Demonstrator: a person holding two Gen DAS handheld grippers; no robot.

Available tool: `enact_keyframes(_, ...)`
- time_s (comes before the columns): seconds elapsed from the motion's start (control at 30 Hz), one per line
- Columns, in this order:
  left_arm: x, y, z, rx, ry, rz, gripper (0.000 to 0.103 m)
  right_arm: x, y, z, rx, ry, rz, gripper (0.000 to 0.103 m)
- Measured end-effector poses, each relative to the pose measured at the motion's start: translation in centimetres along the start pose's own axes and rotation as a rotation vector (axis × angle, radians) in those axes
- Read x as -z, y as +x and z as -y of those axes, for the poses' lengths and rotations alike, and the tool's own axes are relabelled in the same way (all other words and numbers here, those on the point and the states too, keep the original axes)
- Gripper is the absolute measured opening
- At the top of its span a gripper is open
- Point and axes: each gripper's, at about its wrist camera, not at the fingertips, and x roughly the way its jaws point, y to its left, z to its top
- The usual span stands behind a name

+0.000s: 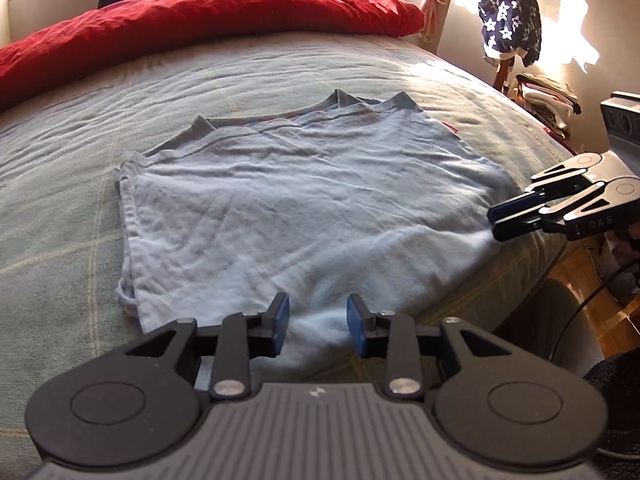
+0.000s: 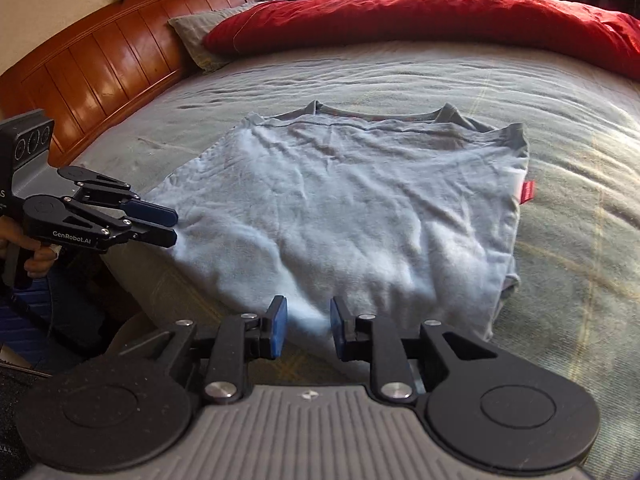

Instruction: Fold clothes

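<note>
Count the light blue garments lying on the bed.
1: a light blue shirt spread flat mid-bed, partly folded, collar toward the red duvet. Others may be hidden.

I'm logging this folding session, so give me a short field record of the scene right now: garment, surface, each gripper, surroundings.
garment: light blue cotton T-shirt, partly folded, lying flat, neckline at the far end
surface: grey-green bedspread
left gripper: open, at the shirt's near hem, holding nothing
right gripper: open, at the near hem, holding nothing
behind shirt: red rumpled duvet
headboard: brown wooden headboard
</note>
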Motion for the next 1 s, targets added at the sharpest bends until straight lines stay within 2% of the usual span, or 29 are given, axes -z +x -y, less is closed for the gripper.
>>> enact_keyframes(0.07, -0.9, 0.1, -0.6, -0.044, -0.015, 0.026, 0.042, -0.7, -0.7, 0.5, 0.029, 0.004, 0.037, 0.035)
enact_keyframes(0.2, -1.7, 1.8, -1.9, -0.061, -0.073, 0.032, 0.043, -1.8, 0.0, 2.7, 0.056, 0.078, 0.094, 0.035)
enact_keyframes(0.3, -1.0, 3.1, -3.0, -0.121, -0.112, -0.013, 0.045, -0.8, 0.7, 4.1, 0.122, 0.129, 0.07, 0.035)
enact_keyframes(0.33, -0.9, 2.8, -3.3, -0.117, -0.13, -0.01, 0.045, -0.3, 0.8, 4.6, 0.143, 0.147, 0.058, 0.035)
enact_keyframes(0.43, -1.4, 1.8, -3.9, -0.129, -0.162, -0.003, 0.046, 0.2, -0.5, 4.9, 0.13, 0.195, 0.095, 0.036)
enact_keyframes(0.53, -3.2, 1.4, -4.3, -0.139, -0.154, 0.031, 0.047, -1.1, -0.1, 4.1, 0.166, 0.156, 0.115, 0.043)
enact_keyframes(0.63, -5.3, 2.3, -4.9, -0.137, -0.155, 0.055, 0.052, -2.7, 0.9, 3.4, 0.194, 0.11, 0.125, 0.045)
enact_keyframes(0.7, -6.0, 3.8, -5.4, -0.142, -0.161, 0.04, 0.052, -3.3, 1.7, 3.0, 0.218, 0.092, 0.121, 0.048)
enact_keyframes(0.83, -5.3, 5.8, -6.4, -0.132, -0.198, -0.002, 0.053, -2.8, 3.1, 3.5, 0.251, 0.098, 0.076, 0.054)
enact_keyframes(0.97, -4.4, 5.5, -7.1, -0.158, -0.233, -0.038, 0.054, -2.4, 2.2, 4.7, 0.217, 0.153, 0.072, 0.054)
enact_keyframes(1.0, -4.9, 5.1, -7.1, -0.187, -0.236, -0.053, 0.055, -2.9, 1.9, 5.0, 0.217, 0.163, 0.076, 0.054)
